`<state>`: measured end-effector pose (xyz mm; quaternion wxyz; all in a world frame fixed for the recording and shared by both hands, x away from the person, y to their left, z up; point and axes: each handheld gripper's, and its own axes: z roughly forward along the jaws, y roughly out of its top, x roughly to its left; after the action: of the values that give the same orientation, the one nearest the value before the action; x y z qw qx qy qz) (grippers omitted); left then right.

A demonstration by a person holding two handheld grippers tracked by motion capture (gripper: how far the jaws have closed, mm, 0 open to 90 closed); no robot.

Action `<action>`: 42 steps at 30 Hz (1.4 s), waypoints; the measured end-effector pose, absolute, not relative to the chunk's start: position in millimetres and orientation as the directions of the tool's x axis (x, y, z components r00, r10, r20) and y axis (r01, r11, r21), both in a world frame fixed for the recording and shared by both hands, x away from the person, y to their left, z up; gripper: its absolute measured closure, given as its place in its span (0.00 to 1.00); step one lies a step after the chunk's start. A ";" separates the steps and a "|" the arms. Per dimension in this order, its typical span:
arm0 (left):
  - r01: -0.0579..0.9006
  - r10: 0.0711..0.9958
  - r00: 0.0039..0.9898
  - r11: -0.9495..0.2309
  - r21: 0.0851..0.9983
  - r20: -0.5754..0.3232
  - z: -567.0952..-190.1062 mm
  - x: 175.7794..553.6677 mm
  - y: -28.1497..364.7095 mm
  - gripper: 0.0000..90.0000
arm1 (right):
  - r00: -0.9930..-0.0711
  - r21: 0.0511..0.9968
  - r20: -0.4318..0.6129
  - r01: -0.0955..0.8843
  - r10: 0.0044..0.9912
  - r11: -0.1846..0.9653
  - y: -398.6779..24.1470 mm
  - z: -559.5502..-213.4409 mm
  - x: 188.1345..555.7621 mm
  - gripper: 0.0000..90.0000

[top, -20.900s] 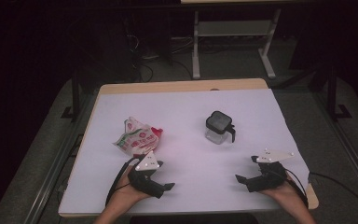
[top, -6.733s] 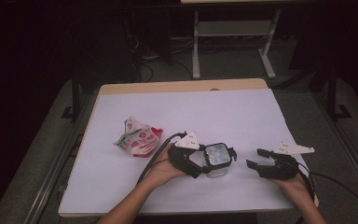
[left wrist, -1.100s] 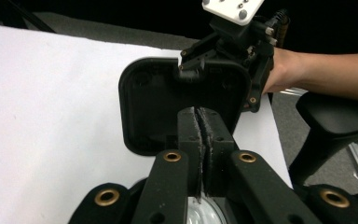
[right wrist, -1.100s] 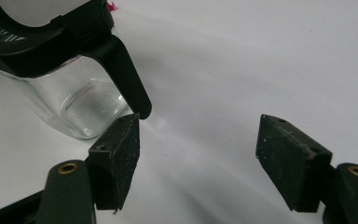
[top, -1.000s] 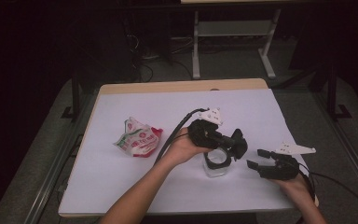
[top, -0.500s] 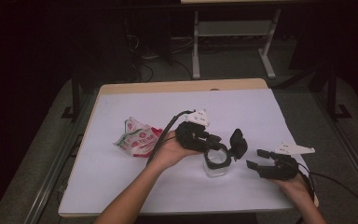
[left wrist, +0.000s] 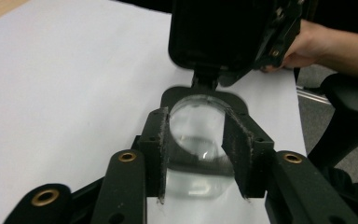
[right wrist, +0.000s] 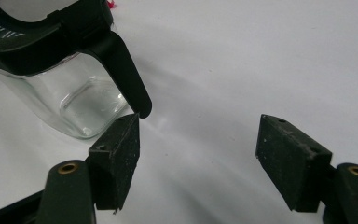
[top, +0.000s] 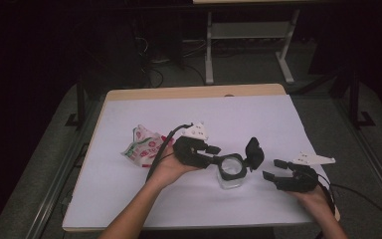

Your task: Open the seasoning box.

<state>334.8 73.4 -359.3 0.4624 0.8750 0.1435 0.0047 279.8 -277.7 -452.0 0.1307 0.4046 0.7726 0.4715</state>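
Observation:
A clear glass jar [top: 230,172] stands on the white table [top: 258,114], its black hinged lid [top: 254,152] flipped up and open on the right side. My left gripper [top: 214,155] sits just left of the jar's rim. In the left gripper view its jaws have just been opening, and the pads [left wrist: 161,140] flank the jar mouth [left wrist: 196,140] without pressing it, with the raised lid [left wrist: 219,32] beyond. My right gripper [top: 272,169] rests open to the right of the jar. In the right gripper view the jar [right wrist: 70,93] and its black latch arm [right wrist: 126,70] lie ahead of the left pad; nothing is between the jaws [right wrist: 196,158].
A crumpled white, red and green snack packet [top: 144,147] lies left of my left hand. The table's wooden far edge [top: 194,92] and a metal stand [top: 248,35] on the floor sit behind. Cables trail from both grippers.
My left gripper has let go of the lid and drawn back left and slightly down from over the jar, jaws widening. The lid now stands open. The right gripper has not moved.

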 end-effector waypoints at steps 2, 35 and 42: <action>0.251 0.264 0.957 -0.531 0.809 -0.123 -361.1 333.4 76.9 0.65 | -0.640 0.836 0.175 0.498 0.748 0.230 -277.6 -452.2 280.0 0.33; 0.350 0.388 0.909 -0.516 0.782 -0.151 -397.7 293.6 146.2 0.55 | -0.640 0.840 0.171 0.493 0.749 0.229 -278.2 -452.1 279.8 0.33; 0.352 0.405 0.904 -0.516 0.781 -0.139 -402.5 281.2 159.3 0.54 | -0.638 0.840 0.172 0.493 0.751 0.226 -278.4 -452.1 279.6 0.33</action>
<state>281.2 159.3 -402.5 0.4411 0.8702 0.2175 0.0301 279.6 -278.4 -452.1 0.1361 0.4033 0.7712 0.4734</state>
